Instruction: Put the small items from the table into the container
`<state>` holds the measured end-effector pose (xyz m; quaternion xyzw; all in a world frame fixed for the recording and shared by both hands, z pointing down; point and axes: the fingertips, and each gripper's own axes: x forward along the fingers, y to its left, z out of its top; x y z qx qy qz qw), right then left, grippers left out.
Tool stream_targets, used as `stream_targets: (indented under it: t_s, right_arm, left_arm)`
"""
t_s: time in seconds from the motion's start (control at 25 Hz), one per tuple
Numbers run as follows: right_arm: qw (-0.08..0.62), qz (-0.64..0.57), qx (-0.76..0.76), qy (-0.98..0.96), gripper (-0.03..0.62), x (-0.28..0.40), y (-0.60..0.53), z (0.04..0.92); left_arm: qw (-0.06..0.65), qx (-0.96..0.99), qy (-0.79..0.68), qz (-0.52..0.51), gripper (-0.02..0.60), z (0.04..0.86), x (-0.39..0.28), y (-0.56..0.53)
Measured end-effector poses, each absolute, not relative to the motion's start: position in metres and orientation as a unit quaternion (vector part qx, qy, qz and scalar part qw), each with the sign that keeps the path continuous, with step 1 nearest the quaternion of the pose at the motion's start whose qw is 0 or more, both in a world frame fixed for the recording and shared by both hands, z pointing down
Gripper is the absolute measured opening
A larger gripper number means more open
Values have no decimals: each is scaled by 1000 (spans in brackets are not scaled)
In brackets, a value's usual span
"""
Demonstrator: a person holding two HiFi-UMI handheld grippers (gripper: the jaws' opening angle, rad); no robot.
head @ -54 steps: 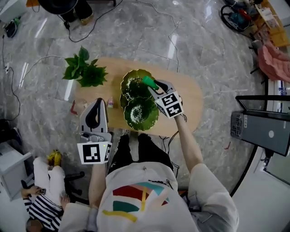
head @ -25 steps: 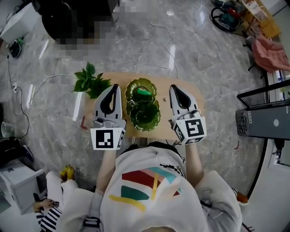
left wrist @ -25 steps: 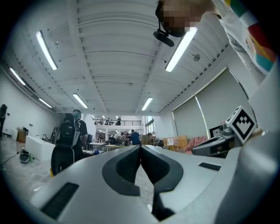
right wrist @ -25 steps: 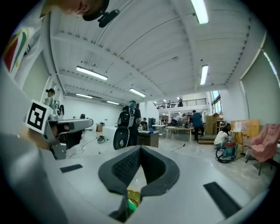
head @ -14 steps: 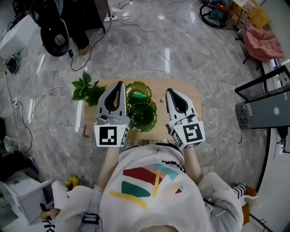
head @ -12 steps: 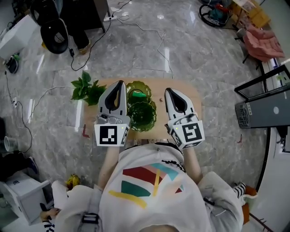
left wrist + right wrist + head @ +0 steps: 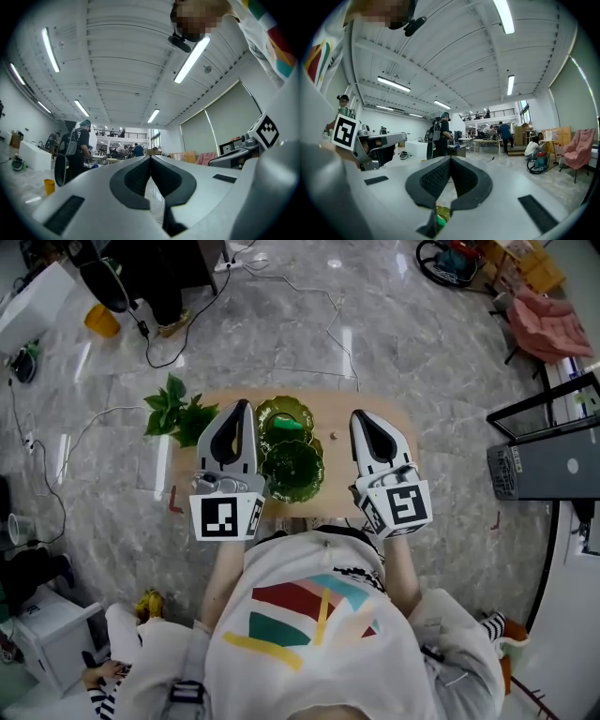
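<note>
Green item (image 7: 290,425) lies in the far glass dish (image 7: 267,413), just beside the near dish (image 7: 314,480) on my bench (image 7: 337,474). Flanking them, I hold the left hand-held gripper (image 7: 238,407) and right hand-held gripper (image 7: 362,418), both closed and empty.

Ceiling tubes (image 7: 192,58) give bright, even light; the floor (image 7: 349,341) shows glare at 12 o'clock; both gripper views distort at the edges.

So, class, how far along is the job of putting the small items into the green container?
Done: a green item lies in the green container. In hand: nothing; the left gripper and right gripper both have shut, empty jaws. Left: a small brown item sits on the table beside the container; the grippers may hide others.
</note>
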<state>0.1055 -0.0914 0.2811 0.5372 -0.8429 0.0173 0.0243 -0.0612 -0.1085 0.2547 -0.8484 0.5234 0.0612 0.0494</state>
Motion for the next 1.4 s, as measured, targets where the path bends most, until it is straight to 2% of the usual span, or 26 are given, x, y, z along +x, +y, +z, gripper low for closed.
stream_targets:
  t_s: [0.4,0.44,0.48,0.52,0.68,0.92,1.12,1.32,1.36,1.4]
  right_arm:
    - [62,110,509,-852,18,131,-119,341]
    - [71,109,511,-849,40,134,-125,352]
    - [85,105,517,-845,176,138,-132,366]
    - [108,99,522,-840,262,142,-142,384]
    - [241,126,505,-819,262,158,-165,500]
    - [378,207,426,-795,261,173,-180,704]
    - [441,270,357,-778,261,167,-172,814]
    - [459,289,360,-759,259,164,-174,855]
    - [463,292,364,-754,231,165,-175,856]
    - [467,293,367,-749,115,166,-176,854]
  left_arm:
    - [25,-849,525,50,8,278,-51,-121]
    - [24,-850,524,48,8,280,-48,-123]
    - [22,-851,523,45,8,282,-46,-126]
    - [19,-852,522,40,9,285,-44,-130]
    - [-12,-849,529,7,9,321,-47,-139]
    - [-55,-839,541,-24,8,402,-58,-145]
    - [-60,-834,545,-58,9,455,-66,-151]
    - [-70,-819,567,-56,9,472,-81,-145]
    - [-70,-817,569,-56,9,473,-83,-144]
    - [-70,-816,571,-55,8,471,-84,-143]
